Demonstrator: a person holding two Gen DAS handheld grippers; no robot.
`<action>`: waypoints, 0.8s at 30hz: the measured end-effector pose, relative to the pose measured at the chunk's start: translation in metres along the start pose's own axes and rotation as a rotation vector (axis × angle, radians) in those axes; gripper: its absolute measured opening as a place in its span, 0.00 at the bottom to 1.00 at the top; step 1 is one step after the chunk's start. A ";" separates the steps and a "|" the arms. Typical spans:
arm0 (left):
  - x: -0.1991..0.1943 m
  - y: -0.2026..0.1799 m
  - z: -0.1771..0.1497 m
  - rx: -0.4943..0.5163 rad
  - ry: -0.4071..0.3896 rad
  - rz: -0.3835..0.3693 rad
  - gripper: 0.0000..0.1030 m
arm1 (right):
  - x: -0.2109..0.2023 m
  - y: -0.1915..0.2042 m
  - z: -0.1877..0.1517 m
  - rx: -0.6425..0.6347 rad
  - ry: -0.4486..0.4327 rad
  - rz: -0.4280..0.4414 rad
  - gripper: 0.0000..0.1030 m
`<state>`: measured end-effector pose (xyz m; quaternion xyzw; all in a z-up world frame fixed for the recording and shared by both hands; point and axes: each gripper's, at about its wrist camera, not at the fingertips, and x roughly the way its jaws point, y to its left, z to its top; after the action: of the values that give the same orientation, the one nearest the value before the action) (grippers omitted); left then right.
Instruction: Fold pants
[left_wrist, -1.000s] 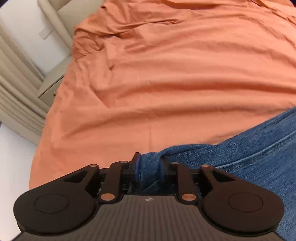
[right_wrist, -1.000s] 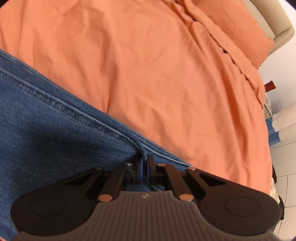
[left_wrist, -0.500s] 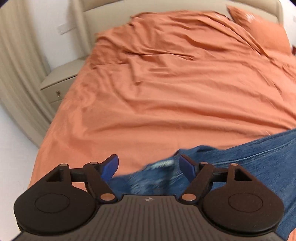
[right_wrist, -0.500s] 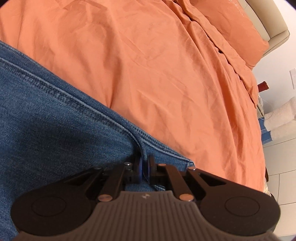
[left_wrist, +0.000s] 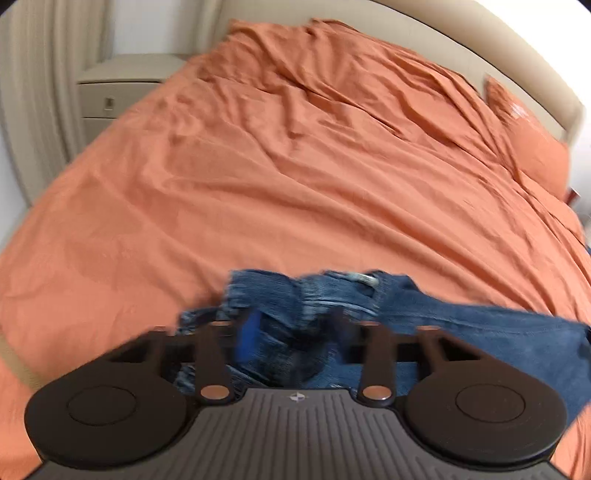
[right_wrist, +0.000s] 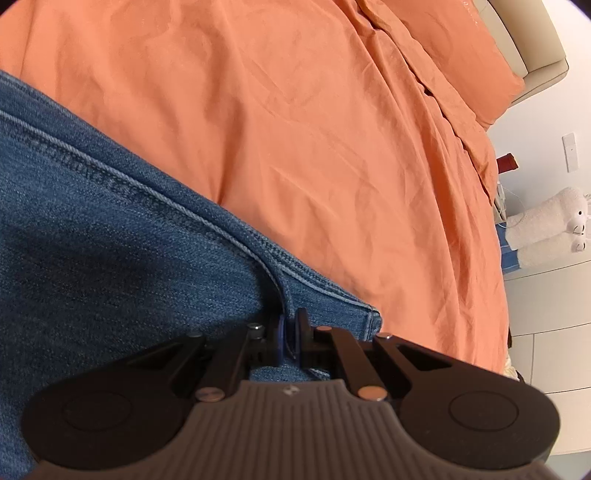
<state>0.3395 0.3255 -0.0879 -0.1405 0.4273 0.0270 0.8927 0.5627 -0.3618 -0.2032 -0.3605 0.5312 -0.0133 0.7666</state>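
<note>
1. A bed cover (left_wrist: 303, 177) in orange is being shown spread wide beyond both tongs; it is being seen rumpled into long creases ahead of the left gripper (left_wrist: 291, 332) and lying smoother ahead of the right gripper (right_wrist: 288, 332).

2. The pants (right_wrist: 110, 236), blue denim, are being laid on that cover. In the right wrist view a broad leg is being stretched from the right tongs out to their left, its stitched side seam running up and away, and its hemmed corner is being seen just to the right of the tongs. In the left wrist view a bunched end of the pants (left_wrist: 317, 295) is being heaped directly in front of the left tongs (the picture is blurred there), with a flatter length trailing off to their right.

3. A pale headboard (left_wrist: 480, 55) is being seen far ahead of the left tongs, and an orange pillow (left_wrist: 532, 147) is being propped against it, ahead and to the right.

4. A beige nightstand (left_wrist: 110, 96) is being seen ahead and to the left of the left tongs, beside the bed.

5. A white plush toy (right_wrist: 546, 225) is being seen far to the right of the right tongs, off the bed.

6. The right gripper is being held clamped on a fold of the pants along the seam, its jaws nearly together.

7. The left gripper's jaws are closing with bunched denim between them; whether the pads are pressing on it yet cannot be told through the blur.
</note>
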 end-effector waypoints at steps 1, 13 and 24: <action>-0.002 -0.004 -0.001 0.035 0.001 -0.012 0.24 | 0.001 0.001 0.000 -0.005 0.004 -0.005 0.00; -0.016 0.007 0.014 0.162 0.016 -0.017 0.77 | 0.006 0.010 -0.002 -0.030 0.007 -0.030 0.00; 0.017 0.055 0.000 -0.040 0.076 -0.206 0.74 | 0.008 0.016 0.002 -0.051 0.024 -0.040 0.00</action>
<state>0.3404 0.3769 -0.1135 -0.2024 0.4437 -0.0617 0.8708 0.5617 -0.3519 -0.2182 -0.3905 0.5333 -0.0195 0.7501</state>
